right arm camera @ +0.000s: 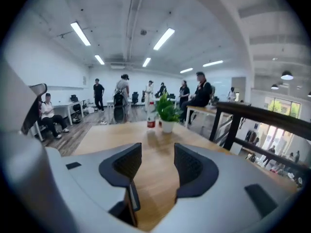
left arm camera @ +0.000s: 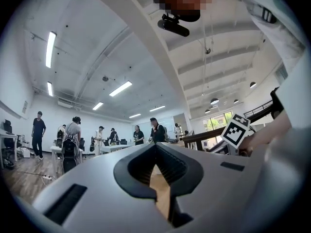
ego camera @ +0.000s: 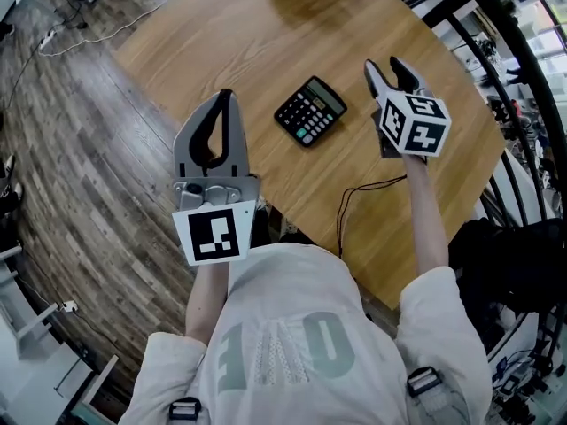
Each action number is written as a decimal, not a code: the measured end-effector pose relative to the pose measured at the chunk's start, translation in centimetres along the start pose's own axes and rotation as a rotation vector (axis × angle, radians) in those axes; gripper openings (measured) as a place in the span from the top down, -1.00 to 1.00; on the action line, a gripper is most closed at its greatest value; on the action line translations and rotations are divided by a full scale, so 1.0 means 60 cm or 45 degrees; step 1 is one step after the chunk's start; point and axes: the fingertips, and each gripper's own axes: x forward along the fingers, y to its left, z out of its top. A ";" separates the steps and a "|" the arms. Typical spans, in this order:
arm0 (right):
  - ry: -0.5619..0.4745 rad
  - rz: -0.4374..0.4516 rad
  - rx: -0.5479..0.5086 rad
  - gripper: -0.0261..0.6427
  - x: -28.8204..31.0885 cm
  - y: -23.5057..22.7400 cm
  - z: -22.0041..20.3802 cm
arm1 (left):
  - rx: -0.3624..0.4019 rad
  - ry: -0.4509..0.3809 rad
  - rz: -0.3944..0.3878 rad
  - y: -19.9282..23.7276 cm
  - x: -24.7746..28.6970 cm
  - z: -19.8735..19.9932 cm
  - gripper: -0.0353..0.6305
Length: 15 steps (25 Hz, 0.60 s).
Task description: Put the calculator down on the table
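A black calculator [ego camera: 309, 111] lies flat on the round wooden table [ego camera: 221, 34], keys up, with nothing touching it. My right gripper [ego camera: 391, 67] hovers just right of it, raised off the table; its jaws stand open and empty, with only bare tabletop showing between them in the right gripper view [right arm camera: 158, 161]. My left gripper [ego camera: 227, 96] is lifted at the table's near left edge, left of the calculator. Its fingertips meet, with nothing between them, as the left gripper view [left arm camera: 155, 147] also shows. The calculator is hidden in both gripper views.
A potted plant [right arm camera: 167, 113] and a red-labelled bottle [right arm camera: 151, 120] stand at the table's far end. A thin black cable [ego camera: 354, 204] crosses the near edge of the table. A black railing [ego camera: 496, 51] runs along the right. Several people stand in the room beyond.
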 end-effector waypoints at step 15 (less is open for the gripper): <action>-0.848 -0.242 0.095 0.71 -0.348 0.175 0.192 | -0.002 -0.336 -0.082 -0.029 -0.031 0.183 0.86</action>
